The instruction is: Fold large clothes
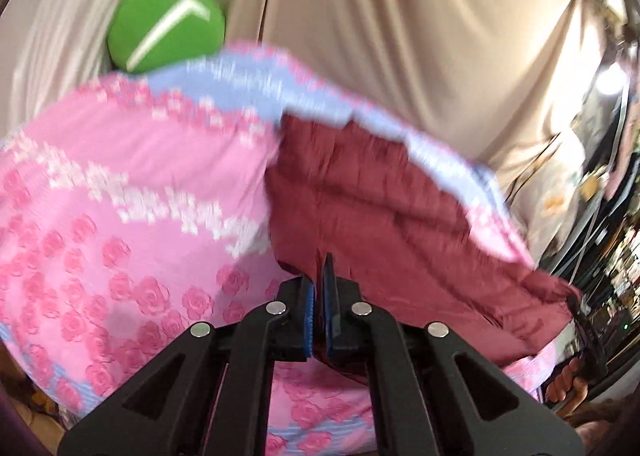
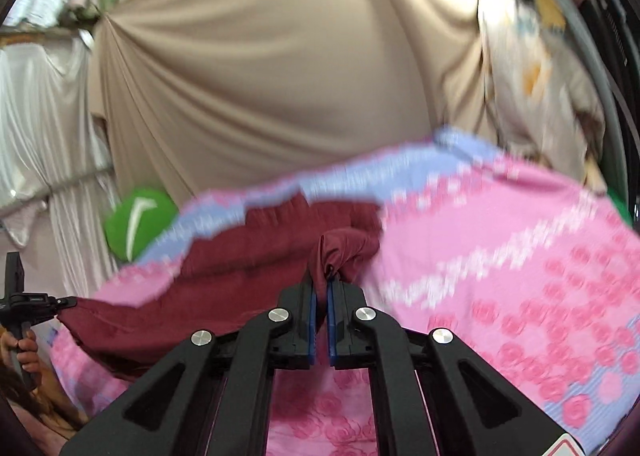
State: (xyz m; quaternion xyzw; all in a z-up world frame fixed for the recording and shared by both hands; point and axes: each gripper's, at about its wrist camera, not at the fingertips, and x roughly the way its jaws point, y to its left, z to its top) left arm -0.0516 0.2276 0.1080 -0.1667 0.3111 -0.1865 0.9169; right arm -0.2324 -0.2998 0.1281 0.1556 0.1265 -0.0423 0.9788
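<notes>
A dark red garment [image 1: 384, 200] lies over a pink rose-patterned bedsheet [image 1: 120, 216]. My left gripper [image 1: 319, 296] is shut on an edge of the garment, held a little above the sheet. My right gripper [image 2: 321, 288] is shut on another bunched edge of the same garment [image 2: 256, 252]. The garment stretches between the two. Each gripper shows at the edge of the other view: the right one [image 1: 580, 312] at the garment's far right corner, the left one [image 2: 60, 302] at its far left corner. The views are motion-blurred.
The bedsheet [image 2: 520, 256] has a pale blue border. A green round cushion [image 1: 166, 26] sits at the bed's far side, also in the right wrist view [image 2: 136, 220]. Beige curtains [image 1: 400, 36] hang behind. Cluttered shelves [image 1: 616, 256] stand at the right.
</notes>
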